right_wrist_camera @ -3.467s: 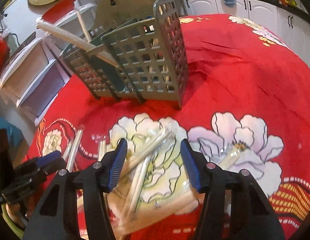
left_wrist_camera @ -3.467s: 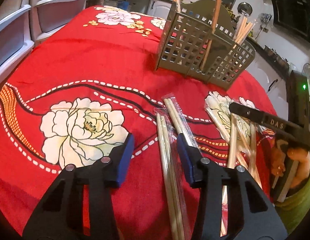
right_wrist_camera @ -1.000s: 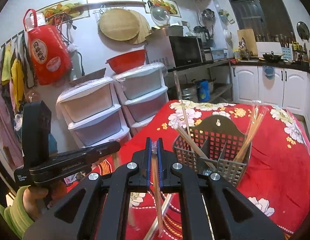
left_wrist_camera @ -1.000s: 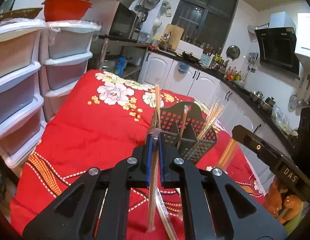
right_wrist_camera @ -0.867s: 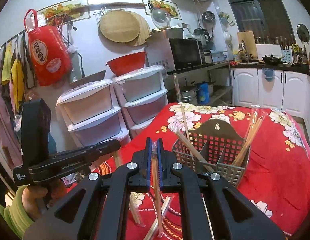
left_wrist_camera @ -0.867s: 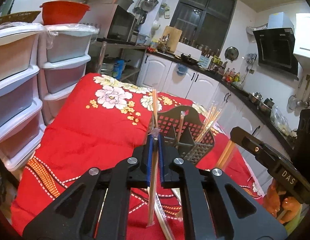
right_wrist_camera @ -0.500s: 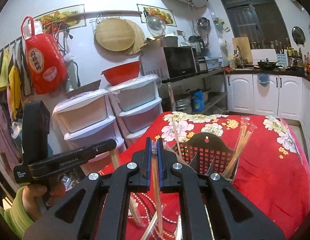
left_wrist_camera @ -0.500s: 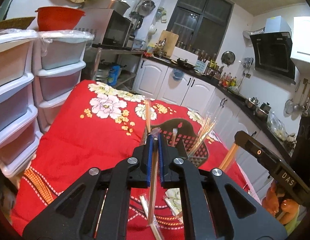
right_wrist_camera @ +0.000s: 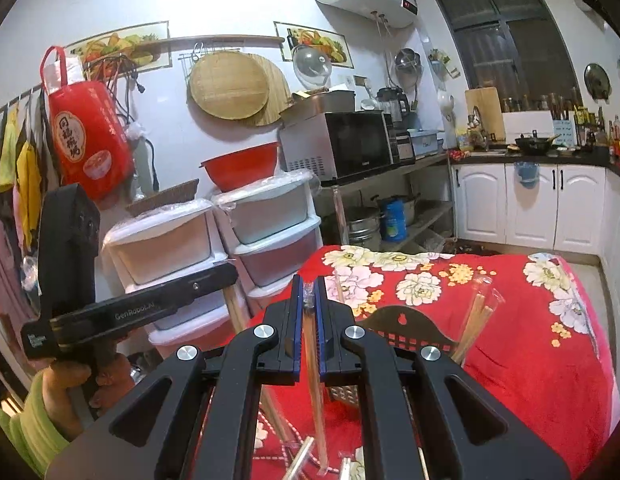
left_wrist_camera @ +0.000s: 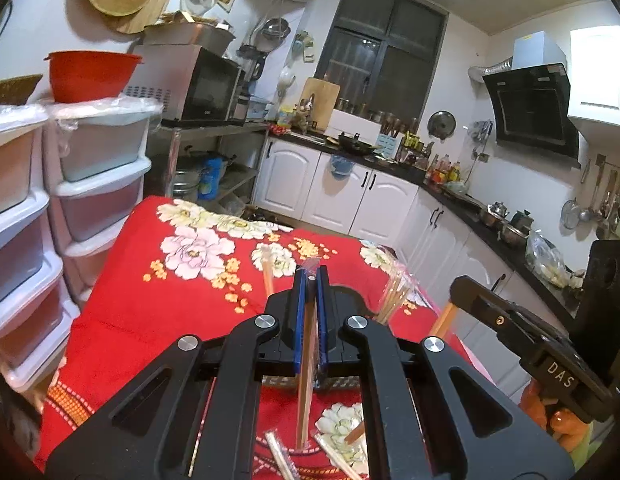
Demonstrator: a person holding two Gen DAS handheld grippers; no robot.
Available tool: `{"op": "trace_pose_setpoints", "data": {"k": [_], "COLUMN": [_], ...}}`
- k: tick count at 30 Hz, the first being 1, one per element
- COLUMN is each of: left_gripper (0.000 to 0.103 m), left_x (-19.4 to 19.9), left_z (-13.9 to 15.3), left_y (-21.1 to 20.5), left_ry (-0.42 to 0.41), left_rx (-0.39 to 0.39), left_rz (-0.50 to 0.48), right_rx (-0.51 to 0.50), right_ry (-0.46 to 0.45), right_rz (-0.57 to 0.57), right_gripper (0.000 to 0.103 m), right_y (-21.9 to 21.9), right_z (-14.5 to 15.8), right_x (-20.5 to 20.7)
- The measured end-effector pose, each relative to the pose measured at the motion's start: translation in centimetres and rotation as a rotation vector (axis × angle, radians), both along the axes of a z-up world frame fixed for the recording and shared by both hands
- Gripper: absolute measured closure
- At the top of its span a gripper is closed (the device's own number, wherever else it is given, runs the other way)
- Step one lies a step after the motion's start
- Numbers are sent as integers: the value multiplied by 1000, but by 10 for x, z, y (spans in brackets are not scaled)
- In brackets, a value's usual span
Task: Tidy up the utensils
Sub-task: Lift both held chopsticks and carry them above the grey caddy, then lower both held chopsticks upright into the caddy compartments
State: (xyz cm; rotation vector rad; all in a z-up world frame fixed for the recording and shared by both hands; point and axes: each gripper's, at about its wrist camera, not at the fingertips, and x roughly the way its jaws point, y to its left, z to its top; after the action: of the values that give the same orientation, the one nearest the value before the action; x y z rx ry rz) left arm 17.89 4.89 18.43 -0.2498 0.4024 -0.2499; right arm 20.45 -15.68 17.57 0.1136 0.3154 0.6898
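A wrapped pair of chopsticks [left_wrist_camera: 306, 364] hangs near-vertical at the centre of the left wrist view, pinched between the blue pads of the left gripper [left_wrist_camera: 310, 280] — its lower end dangles above the red flowered tablecloth [left_wrist_camera: 150, 304]. In the right wrist view a second wrapped pair [right_wrist_camera: 315, 384] hangs the same way, clamped in the narrow gap of the right gripper [right_wrist_camera: 309, 285]. The grey utensil basket [right_wrist_camera: 406, 326] sits right of centre in that view, mostly hidden behind the gripper, with chopsticks [right_wrist_camera: 476, 322] leaning out of it. More wrapped pairs [left_wrist_camera: 280, 454] lie on the cloth at the bottom of the left view. Stacked plastic drawers [left_wrist_camera: 98, 172] stand at the left edge — white kitchen cabinets [left_wrist_camera: 342, 200] behind.
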Motion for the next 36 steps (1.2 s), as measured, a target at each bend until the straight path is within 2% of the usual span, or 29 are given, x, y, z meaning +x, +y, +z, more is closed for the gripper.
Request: {"op": "trace_pose_setpoints", "data": {"k": [14, 23, 36], "left_gripper": [102, 102, 102], "left_x": [23, 41, 78], "left_z": [41, 54, 36], "left_y": [-12, -20, -15], "left_ry": [-83, -112, -93], "left_rx": [30, 62, 64], "left_rz": [20, 59, 113], "right_rx": [19, 22, -1], "right_ry": [-92, -138, -130], "right_rz": [-34, -81, -134], "right_gripper": [97, 97, 97], "right_y": [-2, -3, 1], "right_z": [38, 53, 40], "right_x": [15, 34, 69]}}
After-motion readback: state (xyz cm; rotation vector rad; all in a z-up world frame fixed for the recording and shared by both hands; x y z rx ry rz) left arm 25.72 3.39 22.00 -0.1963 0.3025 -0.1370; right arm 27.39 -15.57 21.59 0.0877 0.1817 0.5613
